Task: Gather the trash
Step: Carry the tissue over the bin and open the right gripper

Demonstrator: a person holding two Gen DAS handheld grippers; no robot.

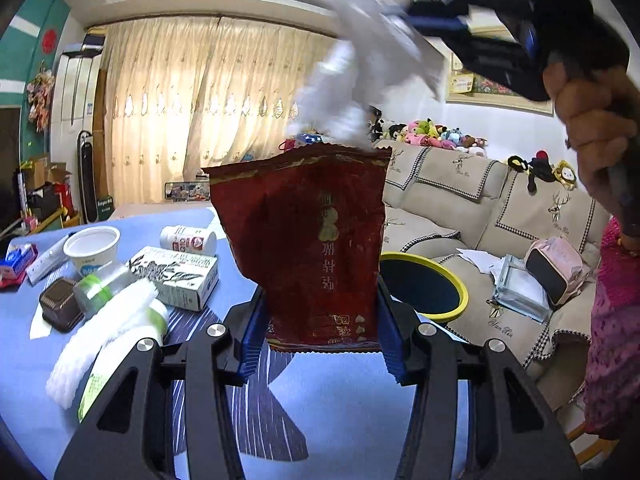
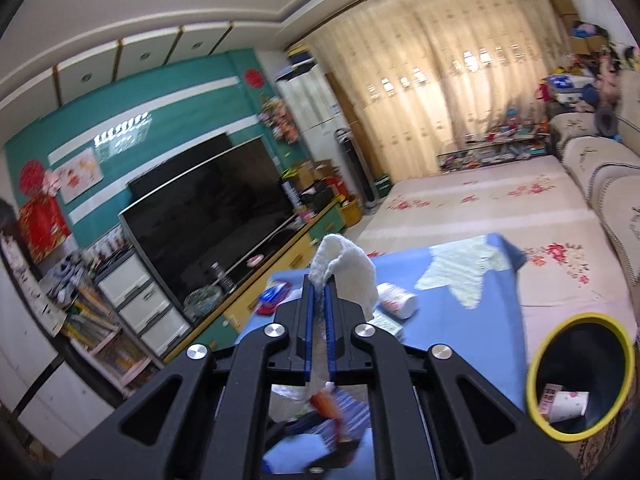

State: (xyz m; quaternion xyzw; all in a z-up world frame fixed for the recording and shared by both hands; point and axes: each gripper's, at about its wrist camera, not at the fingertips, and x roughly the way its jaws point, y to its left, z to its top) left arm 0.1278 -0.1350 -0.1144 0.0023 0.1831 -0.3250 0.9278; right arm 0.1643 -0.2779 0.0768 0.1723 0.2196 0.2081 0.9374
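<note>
Two grippers in play, both loaded. Our left gripper (image 1: pixel 320 344) is clamped on a red snack wrapper (image 1: pixel 304 248), blue pads pressing its lower edges from both sides; the wrapper stands upright between the fingers, top edge open. Our right gripper (image 2: pixel 319 316) is squeezed tight on a white tissue wad (image 2: pixel 344 270), which curls up and over the right fingertip. From the left wrist view we see that same tissue (image 1: pixel 360 68) blurred, hanging from the right gripper (image 1: pixel 404 20) above the wrapper's open top, its lower end just at the wrapper's rim; we cannot tell if it touches. A hand (image 1: pixel 592 120) grips the right handle.

Yellow-rimmed bin (image 1: pixel 424 284) sits just right of the blue table (image 1: pixel 352 408), beside the sofa (image 1: pixel 460 200). Right wrist view shows the bin (image 2: pixel 536 368) with a paper cup (image 2: pixel 568 404) and a small packet inside.

Left on the table: white cup (image 1: pixel 92 246), white bottle (image 1: pixel 188 240) lying down, printed carton (image 1: pixel 180 276), brown tray (image 1: pixel 60 308), green-banded bottle (image 1: pixel 104 284), white foam net (image 1: pixel 100 336).
</note>
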